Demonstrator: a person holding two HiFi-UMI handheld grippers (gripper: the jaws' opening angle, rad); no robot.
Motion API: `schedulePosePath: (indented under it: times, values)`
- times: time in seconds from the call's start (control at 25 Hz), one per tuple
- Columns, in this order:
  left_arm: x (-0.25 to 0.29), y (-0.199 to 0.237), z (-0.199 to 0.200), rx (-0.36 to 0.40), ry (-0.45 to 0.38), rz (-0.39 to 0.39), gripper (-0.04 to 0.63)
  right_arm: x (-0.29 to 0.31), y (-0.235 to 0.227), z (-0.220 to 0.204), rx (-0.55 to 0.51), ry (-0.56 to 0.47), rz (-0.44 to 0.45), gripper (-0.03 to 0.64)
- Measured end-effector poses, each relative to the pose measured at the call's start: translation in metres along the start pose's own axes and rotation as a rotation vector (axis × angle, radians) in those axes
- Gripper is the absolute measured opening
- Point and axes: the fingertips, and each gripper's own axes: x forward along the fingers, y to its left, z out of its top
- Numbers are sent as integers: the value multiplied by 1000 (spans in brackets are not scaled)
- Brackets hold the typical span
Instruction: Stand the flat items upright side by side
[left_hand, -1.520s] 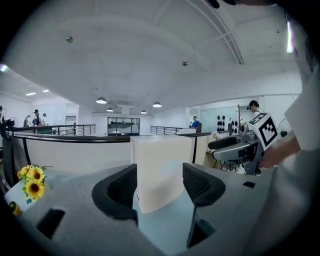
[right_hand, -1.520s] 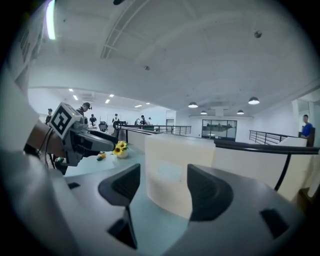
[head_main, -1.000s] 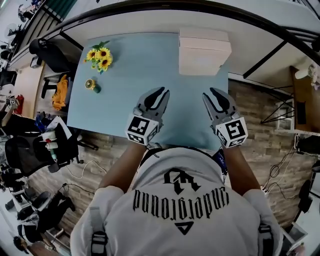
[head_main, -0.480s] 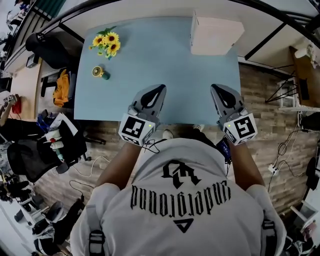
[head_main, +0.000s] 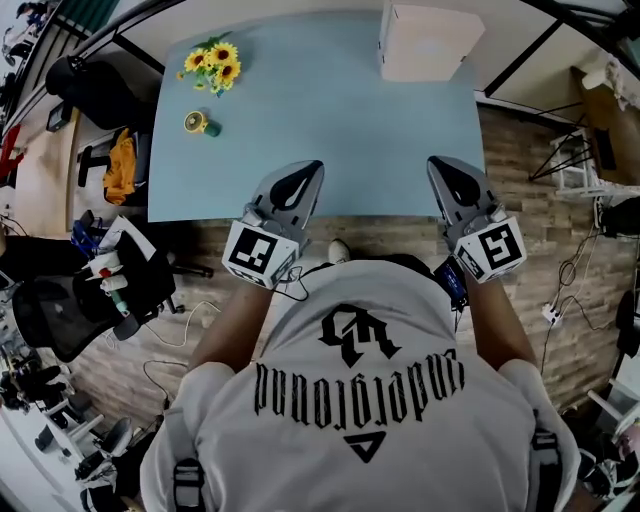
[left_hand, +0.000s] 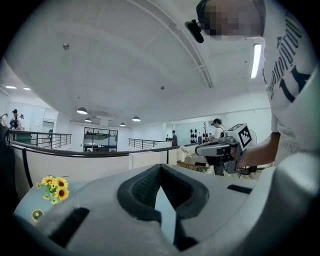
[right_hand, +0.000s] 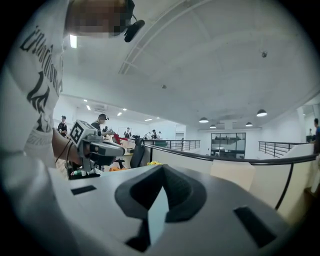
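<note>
We hold both tools over the near edge of the table (head_main: 330, 110), level and pointing across it. The left gripper (head_main: 308, 170) and the right gripper (head_main: 442, 165) sit well apart, each in front of its own shoulder. Both are closed down to their narrowest. In each gripper view the pads meet at the tips and nothing sits between them (only a sliver of blue tabletop shows through the hollow behind the tips). We judge that closed, empty jaws suit hands with nothing to carry here, and there is nothing near them to grasp.

The only likely candidate for the task's things is the pale block (head_main: 430, 45) at the far right corner, well away from both grippers. From above we see a top face and a front face. We cannot tell whether it is several flat items standing together on edge or one box or stack lying down. If they are standing, the scene fits a finished job with the hands drawn clear. If not, it fits hands waiting short of the work.

The sunflowers (head_main: 212, 62) and a small trinket (head_main: 197, 123) sit at the far left, which leaves the middle of the table free as working room.
</note>
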Motion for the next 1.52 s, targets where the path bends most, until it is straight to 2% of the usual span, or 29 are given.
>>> schedulePosePath:
  times: [0.16, 0.4, 0.64, 0.88, 1.16, 1.52]
  values:
    - [-4, -22, 8, 13, -21, 30, -2, -25, 2, 4, -11, -20, 27, 5]
    - [0, -74, 12, -13, -40, 101, -2, -86, 2, -5, -10, -34, 64, 5]
    - [4, -143, 13, -3, -56, 121, -2, -153, 3, -14, -43, -48, 84, 5]
    - [1, -192, 13, -5, -59, 132, -2, -200, 7, -18, -39, -67, 82, 5]
    - [-4, -223, 16, 9, -57, 135, -2, -232, 11, -18, -27, -83, 74, 5]
    - [-8, -240, 26, -5, -88, 145, -2, -249, 15, -13, -33, -102, 79, 5]
